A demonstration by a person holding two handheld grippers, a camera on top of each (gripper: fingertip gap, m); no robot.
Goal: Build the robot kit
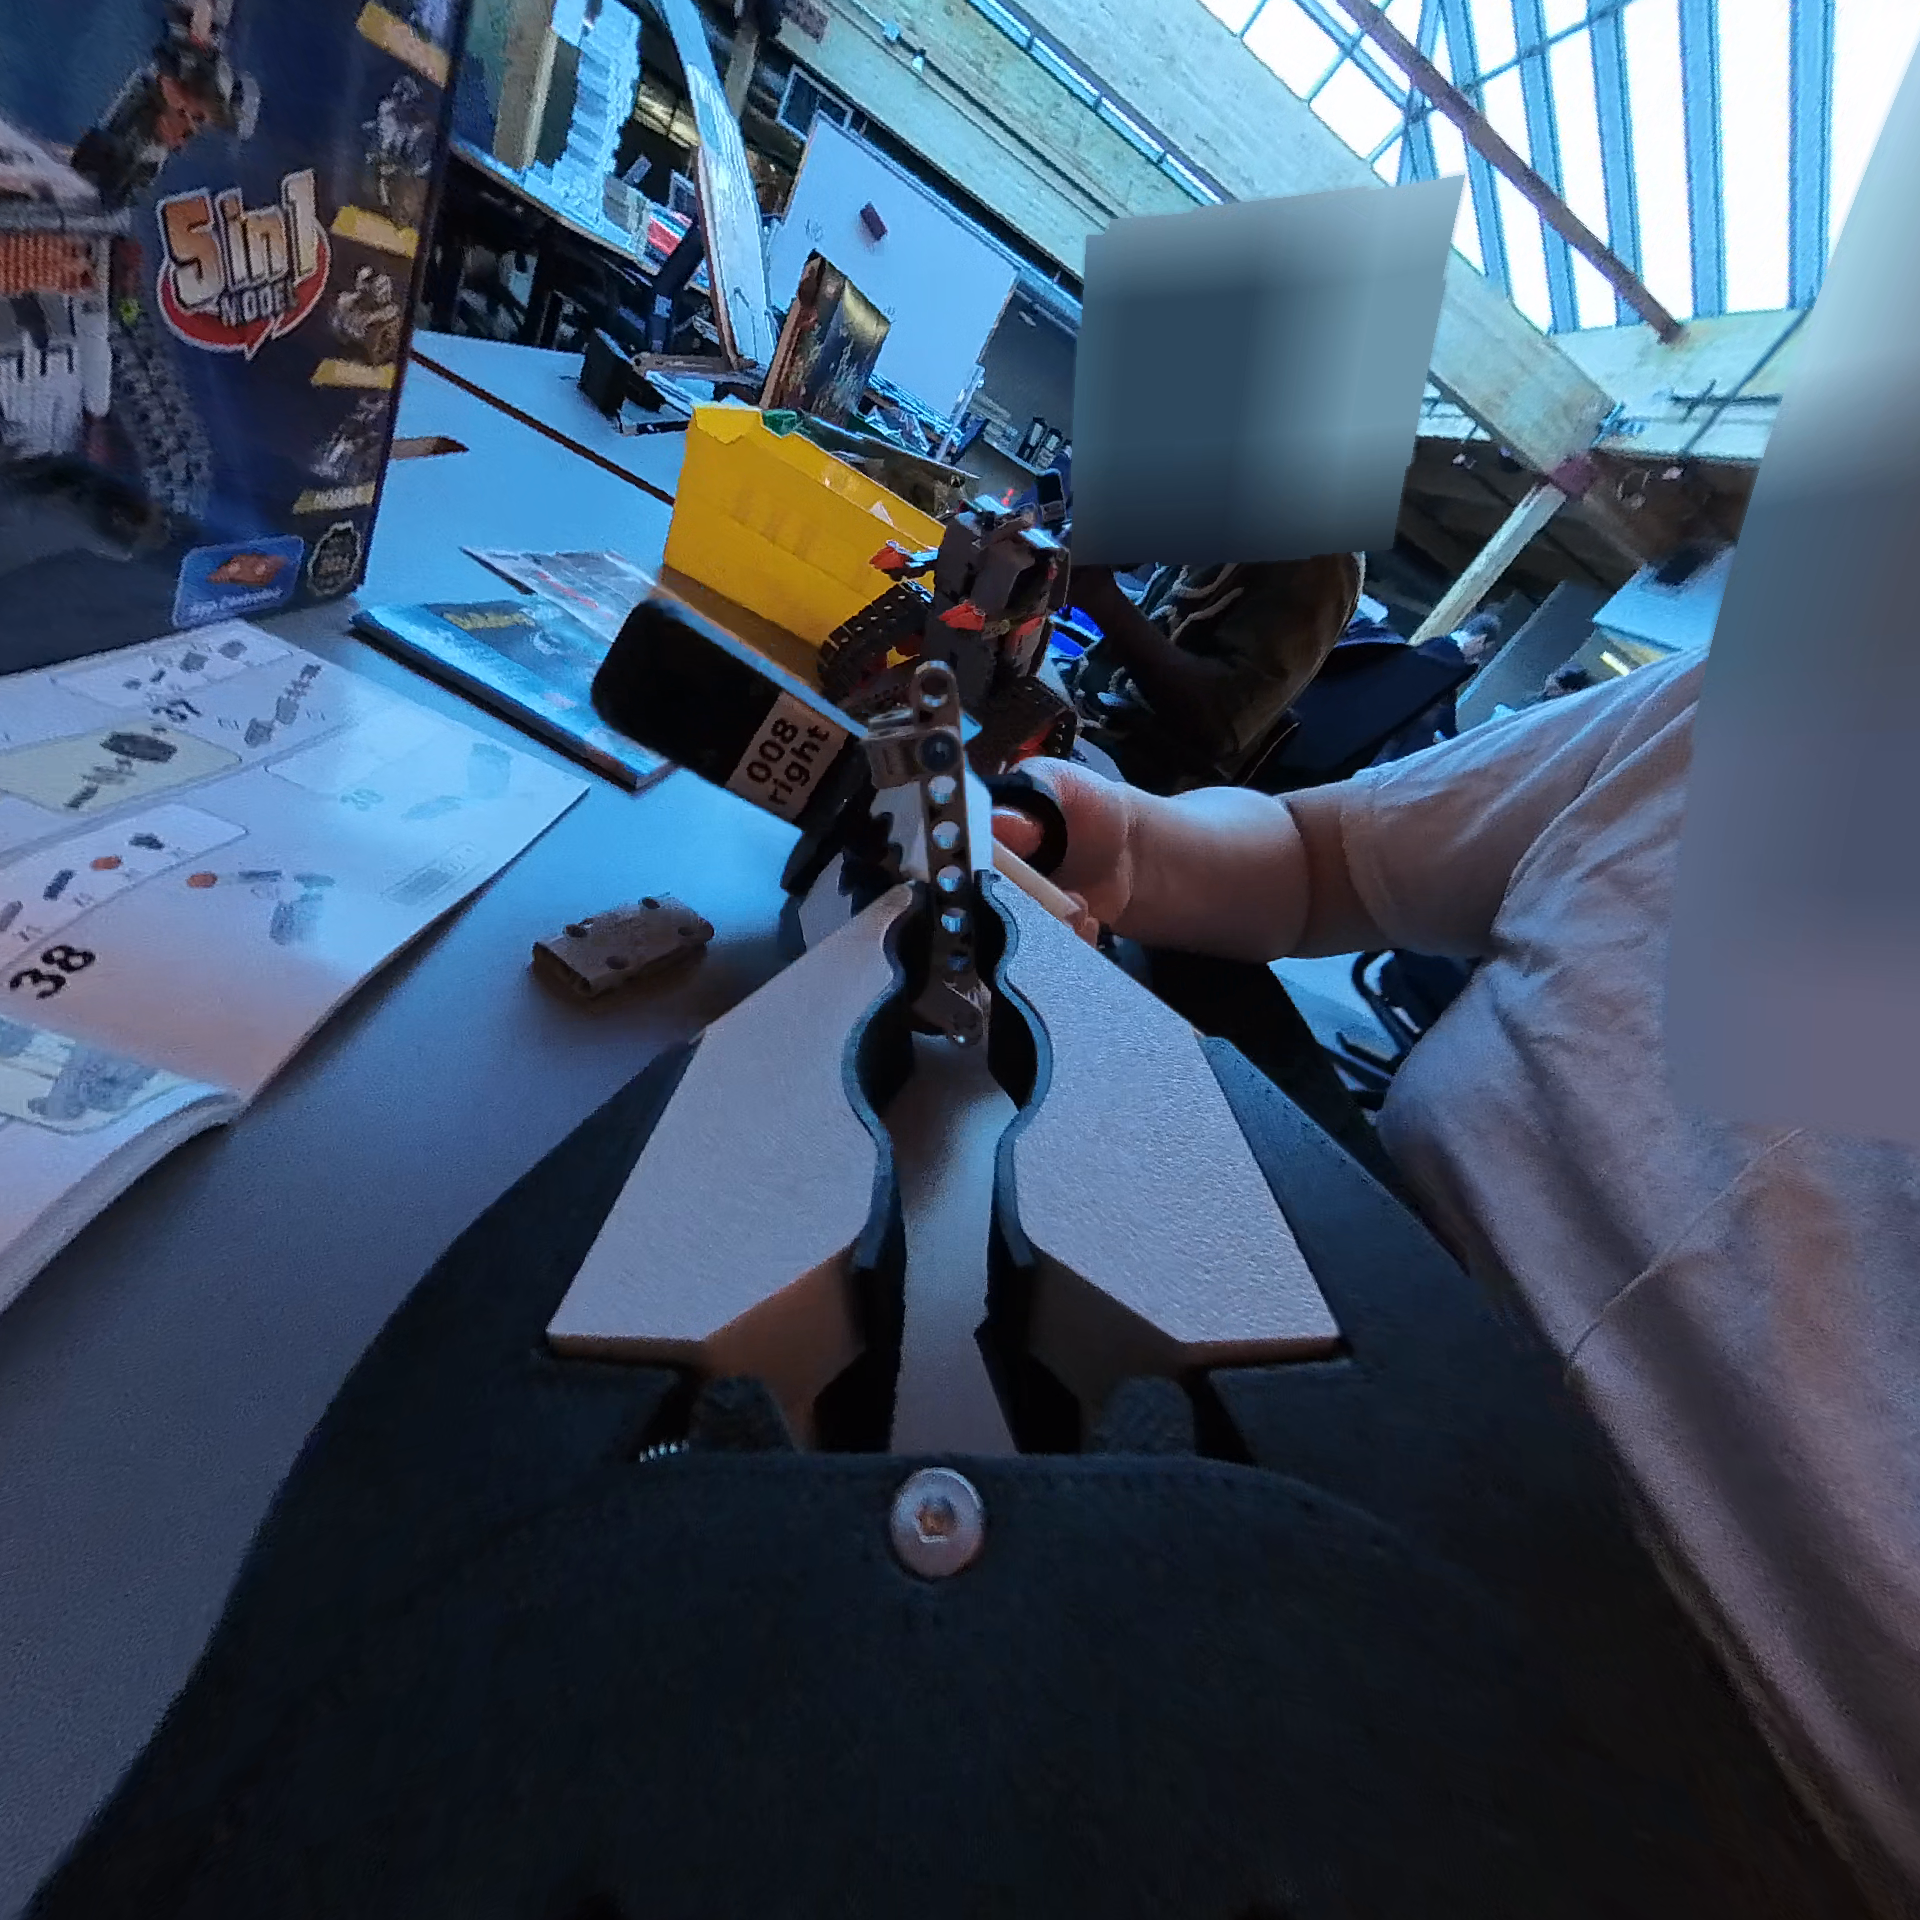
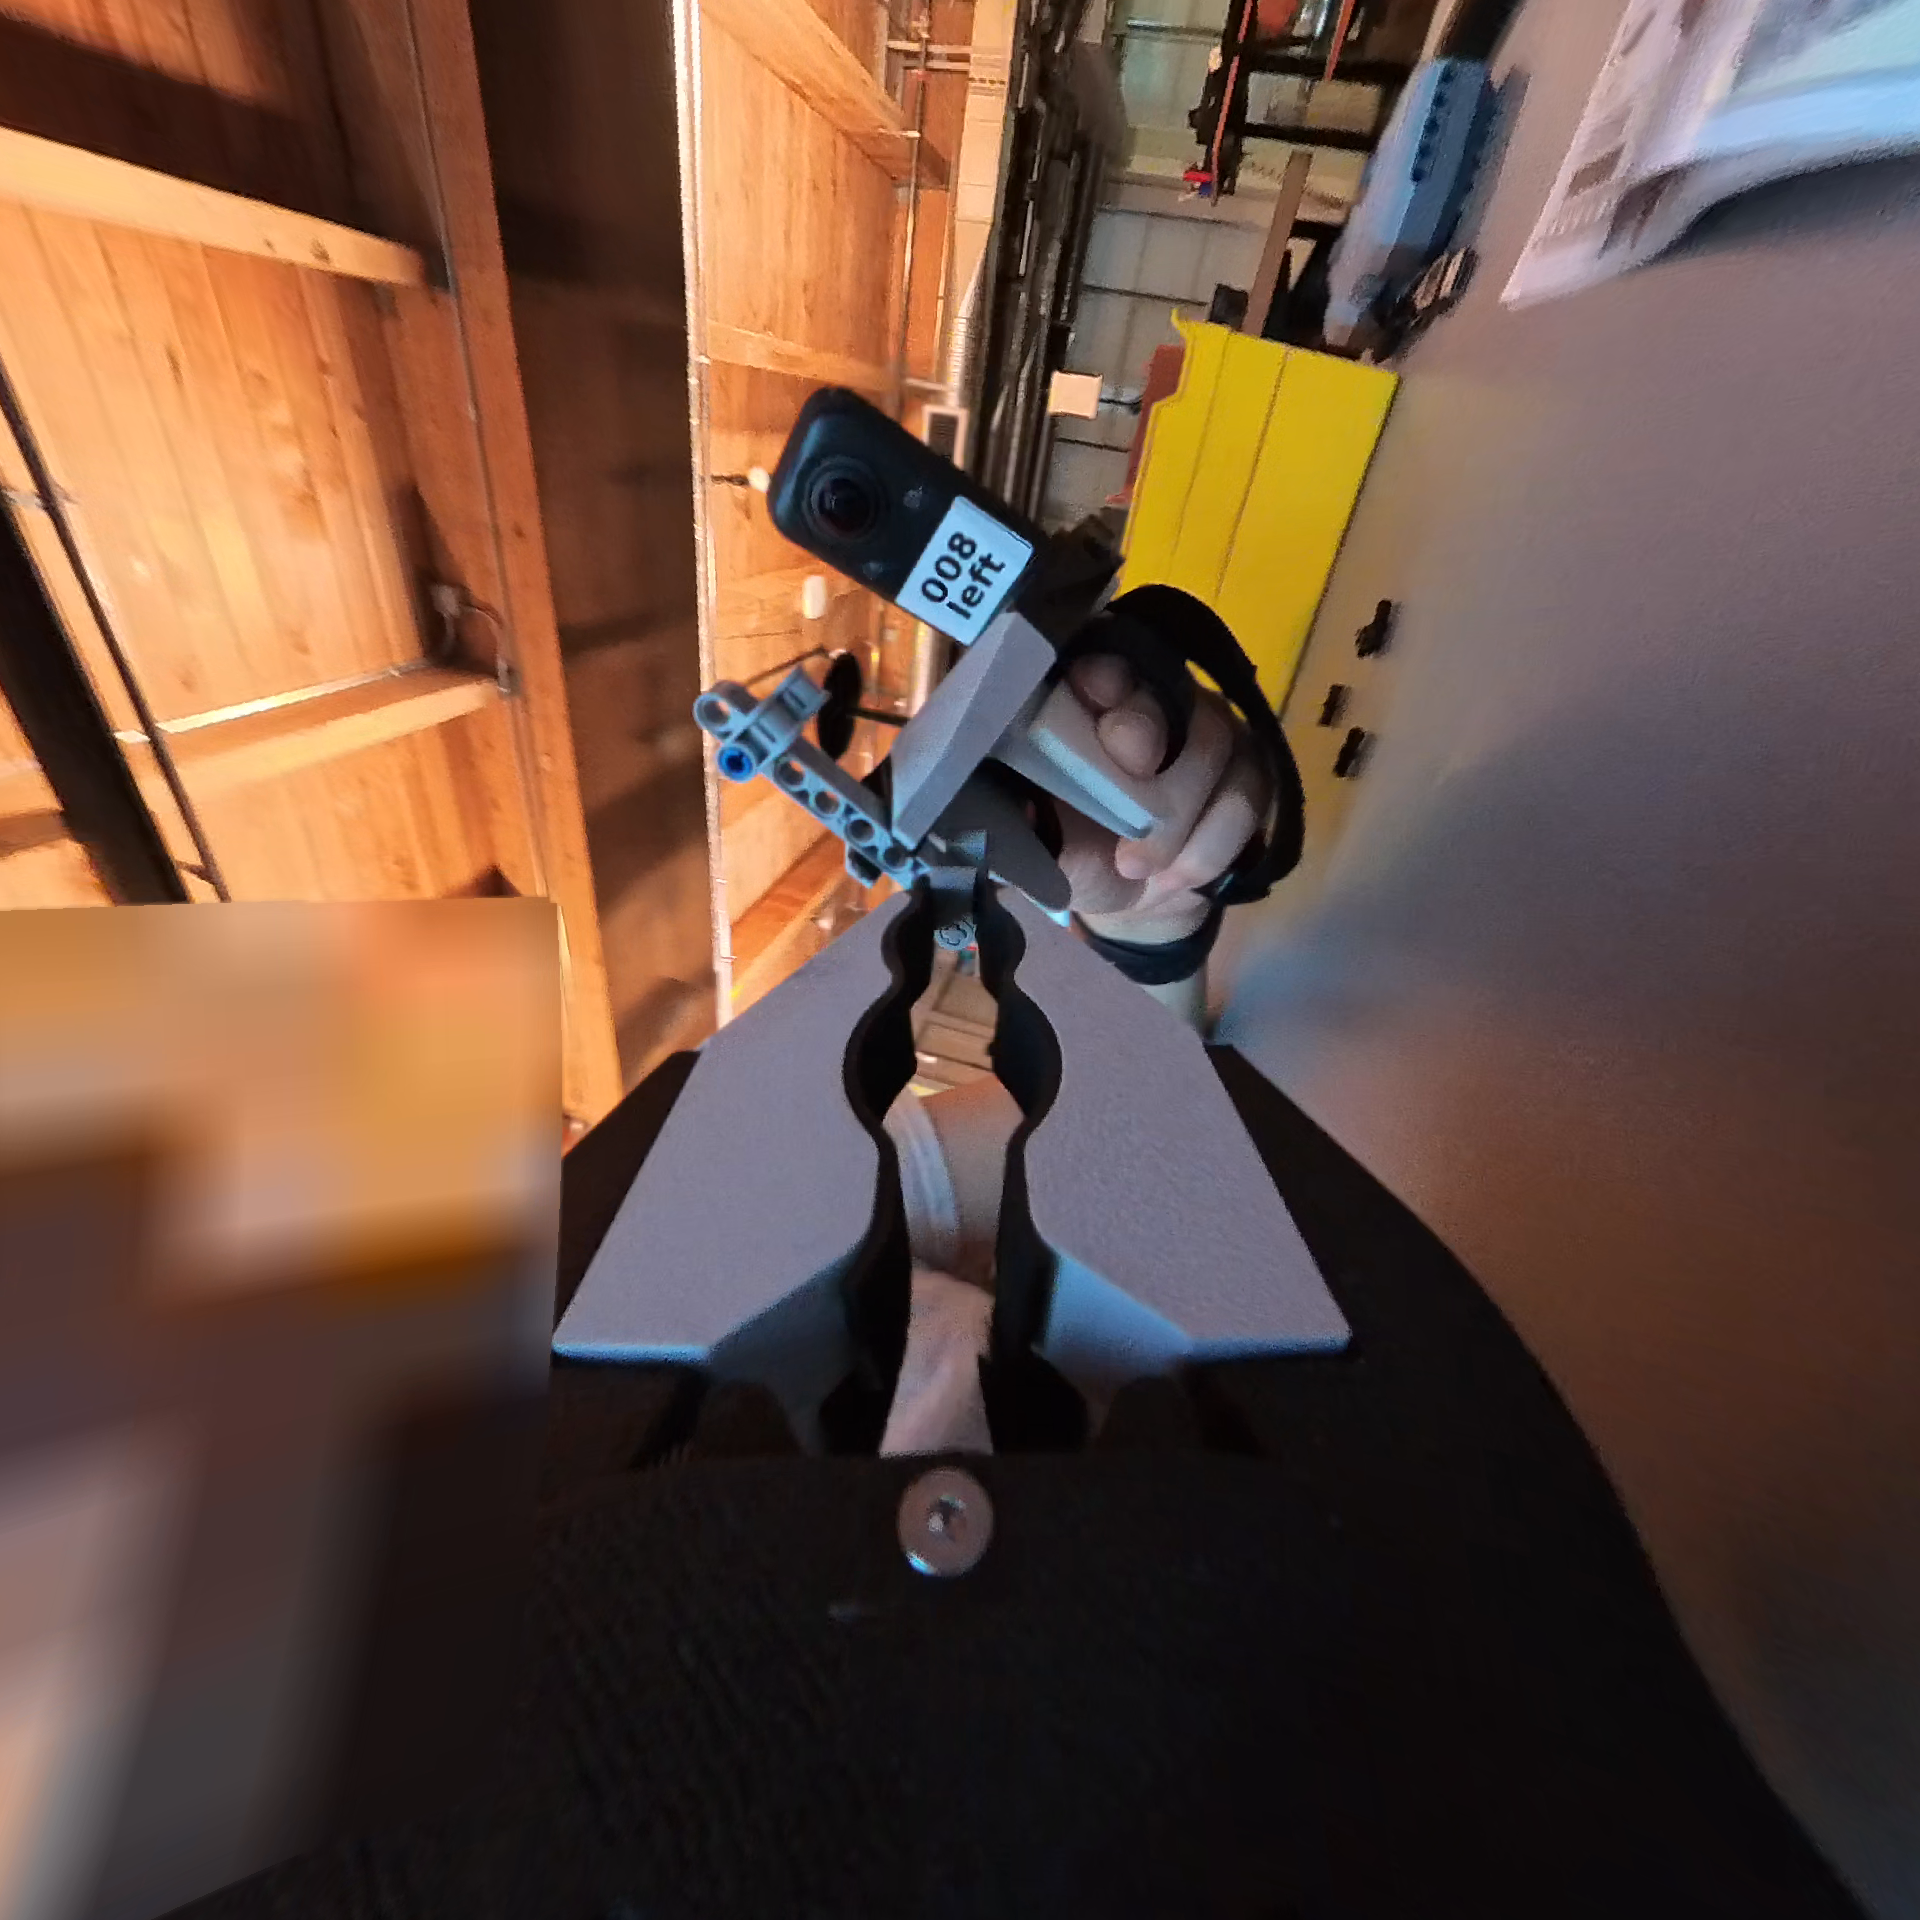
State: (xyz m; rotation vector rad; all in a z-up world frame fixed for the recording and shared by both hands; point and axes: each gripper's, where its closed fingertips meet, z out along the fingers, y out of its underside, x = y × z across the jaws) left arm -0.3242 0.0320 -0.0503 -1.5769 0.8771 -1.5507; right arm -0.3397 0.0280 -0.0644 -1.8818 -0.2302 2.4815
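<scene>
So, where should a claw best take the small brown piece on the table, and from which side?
Probably from above, the claw closing across its long sides: the brown piece lies flat on the table, apart from other things, and is narrower that way.

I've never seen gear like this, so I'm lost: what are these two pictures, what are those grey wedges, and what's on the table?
There is no robot here. A person holds a pincer, called a gripper, in each hand, and each carries a camera looking along its two grey fingers. One picture looks from the left gripper, the other from the right gripper. Each also shows the other gripper farther off, with the hand holding it.

The left gripper is shut on a grey beam with holes, held above the table. The right gripper's tips meet that beam's end; whether they pinch it I cannot tell.

On the table are an open instruction booklet, a toy box, a small brown piece, a yellow bin and a dark built model.
</scene>
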